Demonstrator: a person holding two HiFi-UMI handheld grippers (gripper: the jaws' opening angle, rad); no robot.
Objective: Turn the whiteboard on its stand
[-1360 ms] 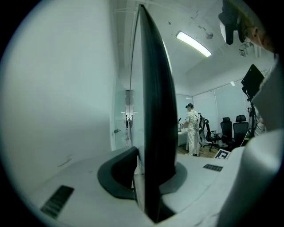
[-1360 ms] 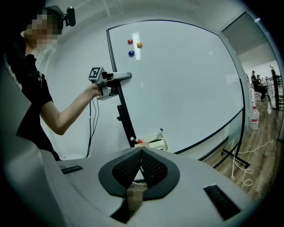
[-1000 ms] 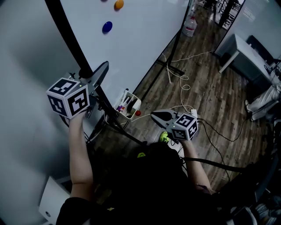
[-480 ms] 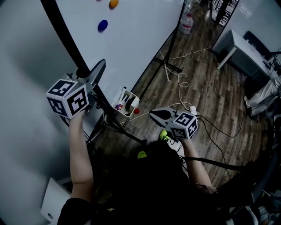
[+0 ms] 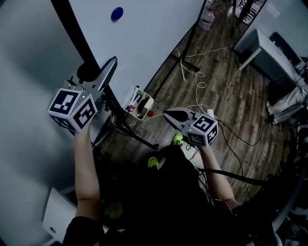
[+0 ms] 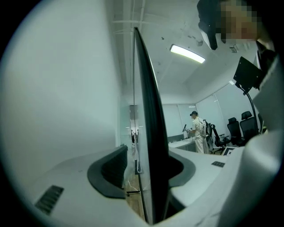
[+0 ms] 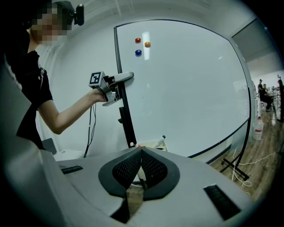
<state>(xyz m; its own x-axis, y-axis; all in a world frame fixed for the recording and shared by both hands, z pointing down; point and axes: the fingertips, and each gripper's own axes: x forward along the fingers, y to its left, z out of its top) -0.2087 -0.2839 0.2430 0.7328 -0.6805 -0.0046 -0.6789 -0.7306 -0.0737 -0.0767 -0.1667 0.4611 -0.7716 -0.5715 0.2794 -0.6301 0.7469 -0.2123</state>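
Observation:
The whiteboard (image 5: pixel 144 33) stands on a wheeled stand, white with a black frame (image 5: pixel 72 29), and a blue magnet (image 5: pixel 117 13) sticks to it. In the right gripper view the whiteboard (image 7: pixel 186 84) carries three magnets near its top. My left gripper (image 5: pixel 103 69) straddles the board's left frame edge (image 6: pixel 148 111). Its jaws are opening: the left pad stands off the edge, which is still between them. The left gripper (image 7: pixel 126 77) also shows from the side, at the frame. My right gripper (image 5: pixel 166 114) hangs low over the floor, shut and empty, pads (image 7: pixel 133 166) meeting.
A white box of markers (image 5: pixel 138 104) hangs low on the stand, with a small red ball (image 5: pixel 150 113) beside it. The stand's black foot (image 5: pixel 185 65) and loose cables (image 5: pixel 202 91) lie on the wood floor. A water bottle (image 5: pixel 208 19) and a grey table (image 5: pixel 269 60) stand further off.
The left gripper's marker cube has tilted and sunk slightly at the frame edge. The right gripper has drifted a little upward in the view. The orange magnet has left the head view.

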